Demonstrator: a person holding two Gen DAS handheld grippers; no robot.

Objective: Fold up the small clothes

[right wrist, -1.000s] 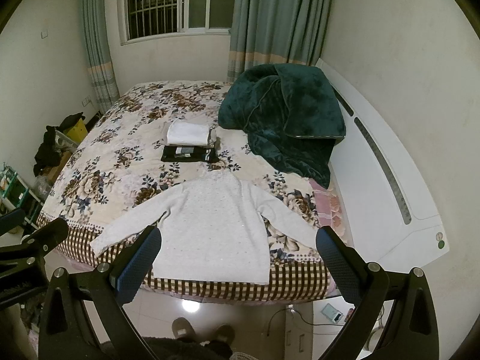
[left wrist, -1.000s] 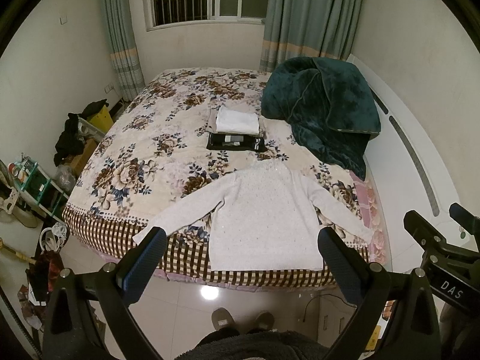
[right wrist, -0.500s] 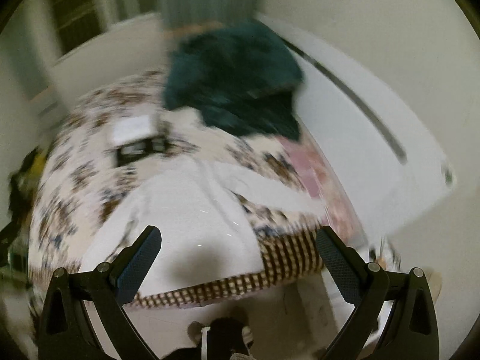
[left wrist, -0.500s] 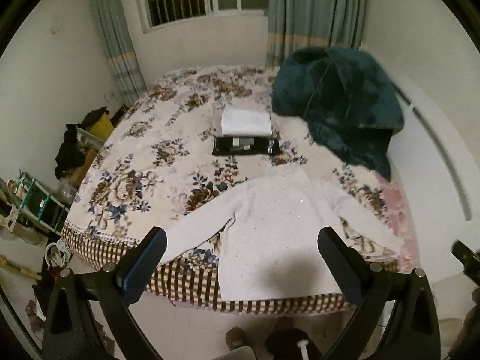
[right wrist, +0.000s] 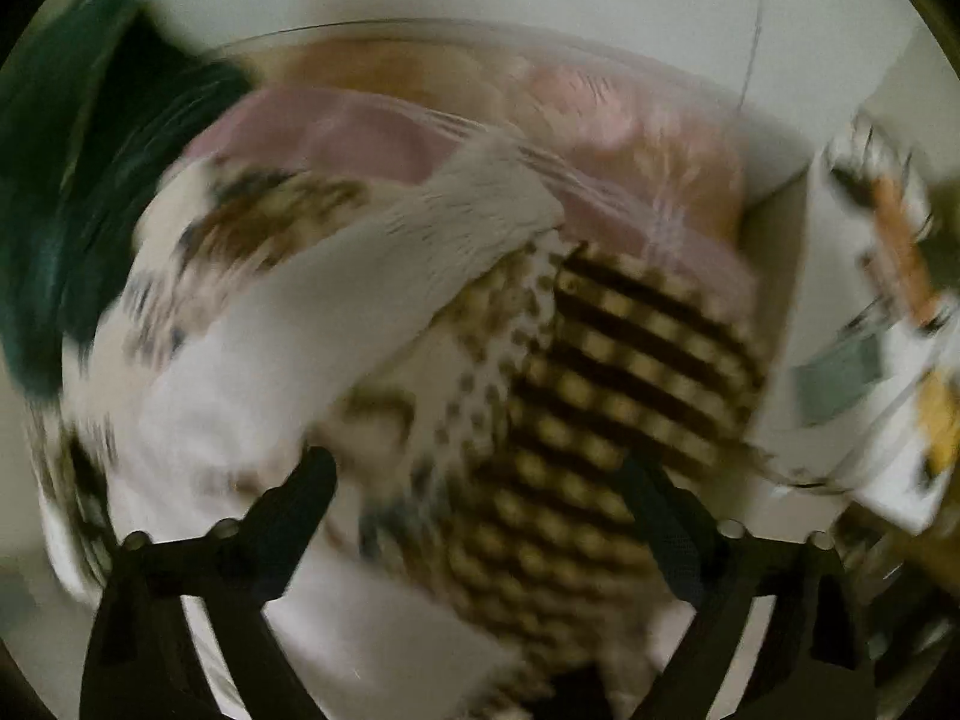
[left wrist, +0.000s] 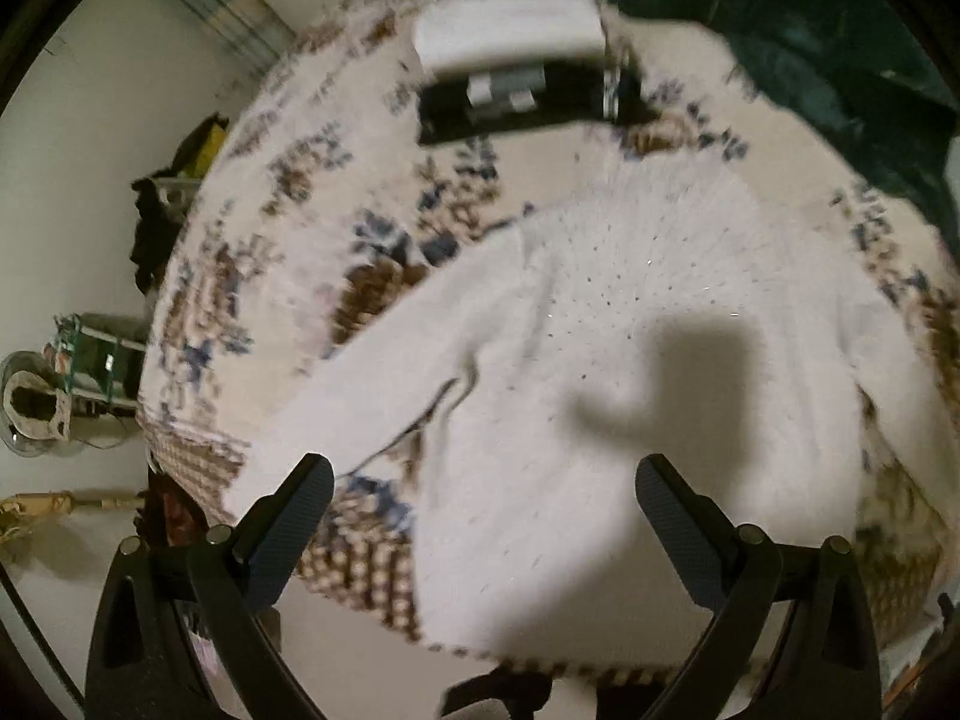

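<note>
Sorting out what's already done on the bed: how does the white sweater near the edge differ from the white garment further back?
The white sweater lies spread flat with its sleeves out; the white garment is a compact folded rectangle. The sweater rests directly on the floral bedspread, while the folded garment sits on a black folded item. The sweater covers far more bed. Both are white and untouched by either gripper.

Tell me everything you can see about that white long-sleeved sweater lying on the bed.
The white long-sleeved knit sweater looks soft and fuzzy, with tiny sparkling flecks across its body. It lies flat and unfolded on the floral bedspread, sleeves spread out to both sides, its hem at the checkered edge of the bed. A dark shadow falls across its middle. In the blurred right view, one sleeve reaches toward a pink cloth. Neither open claw touches it.
</note>
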